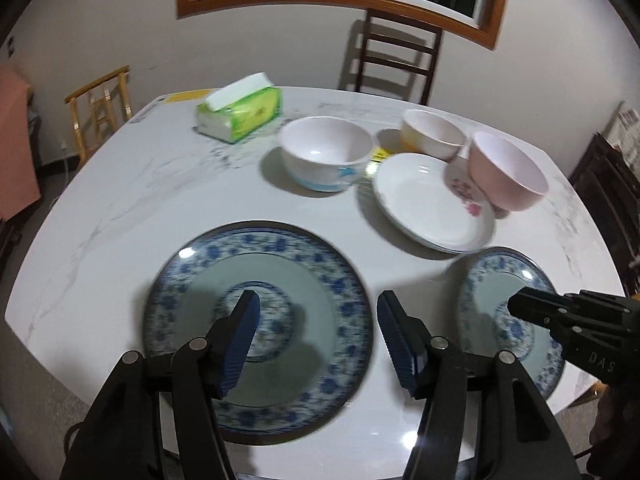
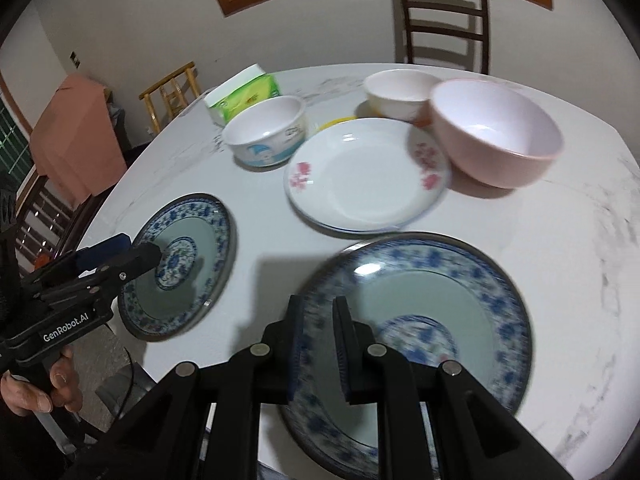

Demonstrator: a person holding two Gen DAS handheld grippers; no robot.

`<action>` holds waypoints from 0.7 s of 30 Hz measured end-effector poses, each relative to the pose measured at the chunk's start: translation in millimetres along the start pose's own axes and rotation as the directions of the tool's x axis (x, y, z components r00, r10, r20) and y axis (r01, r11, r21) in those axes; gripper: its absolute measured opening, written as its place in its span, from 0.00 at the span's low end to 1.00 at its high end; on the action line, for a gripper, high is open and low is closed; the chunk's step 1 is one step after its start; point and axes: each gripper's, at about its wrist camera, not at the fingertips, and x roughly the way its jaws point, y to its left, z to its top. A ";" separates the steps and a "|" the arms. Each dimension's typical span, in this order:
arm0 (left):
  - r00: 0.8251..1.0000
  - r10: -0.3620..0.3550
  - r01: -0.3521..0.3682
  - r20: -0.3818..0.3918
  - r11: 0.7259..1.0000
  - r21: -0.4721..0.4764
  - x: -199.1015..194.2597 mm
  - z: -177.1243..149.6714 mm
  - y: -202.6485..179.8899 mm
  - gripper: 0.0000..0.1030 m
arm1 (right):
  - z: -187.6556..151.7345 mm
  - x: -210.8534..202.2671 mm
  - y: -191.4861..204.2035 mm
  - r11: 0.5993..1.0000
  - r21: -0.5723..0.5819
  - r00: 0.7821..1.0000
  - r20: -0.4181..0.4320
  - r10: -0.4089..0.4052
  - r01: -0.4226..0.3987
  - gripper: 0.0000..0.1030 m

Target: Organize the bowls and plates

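Blue-rimmed right plate (image 2: 420, 320), near table edge (image 2: 600, 380), pinched at its rim by right gripper (image 2: 318, 344); left gripper (image 1: 318, 336) spread wide, empty, over left plate (image 1: 256, 328).

Free room: bare marble table (image 1: 120, 208) at left of frame.
Obstacles: tissue pack (image 1: 240, 114), bowl cluster (image 1: 326, 152) upper right.

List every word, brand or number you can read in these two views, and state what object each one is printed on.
"GenRobot.AI" – on the body of the left gripper, seen in the right wrist view.
"DAS" – on the body of the right gripper, seen in the left wrist view.
Print on the green tissue pack – too blurred to read.
Yellow label at the table's far edge – too small to read.
Blue design on the white bowl – a picture, no legible words.
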 end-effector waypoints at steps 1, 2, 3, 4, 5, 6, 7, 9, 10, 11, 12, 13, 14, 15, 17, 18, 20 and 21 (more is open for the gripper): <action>1.000 -0.010 0.010 -0.004 1.000 0.010 0.7 0.4 -6.6 0.55 | -2.2 -3.5 -4.3 1.000 0.005 1.000 0.003 -0.005 0.005 0.16; 1.000 -0.020 0.020 -0.008 1.000 0.015 1.3 0.8 -10.5 0.55 | -4.5 -8.1 -11.4 1.000 0.016 1.000 0.007 -0.011 0.011 0.16; 0.999 -0.043 0.043 -0.015 0.999 0.018 1.8 0.7 -16.4 0.55 | -6.1 -11.0 -16.4 1.000 0.021 1.000 0.009 -0.013 0.012 0.15; 0.998 -0.061 0.062 -0.022 0.998 0.015 2.6 0.9 -20.3 0.55 | -7.4 -13.4 -20.2 1.000 0.024 1.000 0.009 -0.015 0.015 0.15; 0.997 -0.075 0.075 -0.027 0.997 0.011 3.2 0.9 -22.3 0.55 | -9.0 -16.2 -24.7 0.999 0.028 1.000 0.012 -0.022 0.021 0.15; 0.994 -0.103 0.103 -0.036 0.995 0.004 4.2 0.9 -26.6 0.55 | -10.8 -20.0 -29.6 0.999 0.030 0.999 0.017 -0.030 0.029 0.15; 0.992 -0.121 0.121 -0.042 0.993 0.001 4.9 0.6 -29.8 0.55 | -12.5 -22.3 -33.5 0.999 0.031 0.999 0.018 -0.032 0.032 0.15; 0.981 -0.184 0.184 -0.056 0.983 -0.009 6.1 0.3 -36.9 0.55 | -15.6 -26.6 -43.6 0.998 0.046 0.999 0.018 -0.030 0.030 0.15; 0.976 -0.209 0.209 -0.060 0.978 -0.014 6.0 0.1 -40.0 0.55 | -17.2 -28.9 -48.2 0.998 0.055 1.000 0.015 -0.025 0.024 0.15; 0.970 -0.234 0.233 -0.067 0.972 -0.022 6.0 -0.2 -42.8 0.55 | -19.0 -31.4 -53.4 0.998 0.061 1.000 0.013 -0.024 0.023 0.15; 0.962 -0.263 0.261 -0.074 0.965 -0.027 6.3 0.0 -46.0 0.55 | -20.0 -33.3 -55.0 0.998 0.058 0.999 0.013 -0.030 0.030 0.15; 0.952 -0.293 0.292 -0.082 0.956 -0.028 6.5 0.4 -49.9 0.55 | -21.3 -35.8 -57.4 0.998 0.055 0.999 0.016 -0.040 0.039 0.15; 0.946 -0.312 0.310 -0.086 0.950 -0.031 6.4 0.1 -52.4 0.55 | -22.6 -38.6 -60.0 0.998 0.054 0.999 0.022 -0.045 0.044 0.16; 0.940 -0.329 0.327 -0.089 0.944 -0.035 6.0 -0.1 -55.9 0.55 | -23.3 -40.1 -62.5 0.998 0.052 0.999 0.024 -0.044 0.043 0.20; 0.922 -0.374 0.372 -0.103 0.927 -0.039 6.8 -0.9 -63.9 0.57 | -25.4 -43.1 -67.4 0.997 0.058 0.998 0.025 -0.055 0.053 0.25; 0.917 -0.382 0.380 -0.111 0.924 -0.044 7.9 -1.7 -65.6 0.58 | -26.1 -43.7 -70.7 0.997 0.059 0.998 0.026 -0.060 0.058 0.25; 0.912 -0.387 0.383 -0.136 0.922 -0.054 12.3 -3.4 -72.5 0.59 | -28.5 -44.6 -77.1 0.996 0.067 0.998 0.019 -0.064 0.063 0.26; 0.906 -0.395 0.391 -0.151 0.919 -0.057 15.2 -4.5 -75.7 0.59 | -30.3 -44.9 -82.6 0.995 0.078 0.998 0.014 -0.056 0.055 0.27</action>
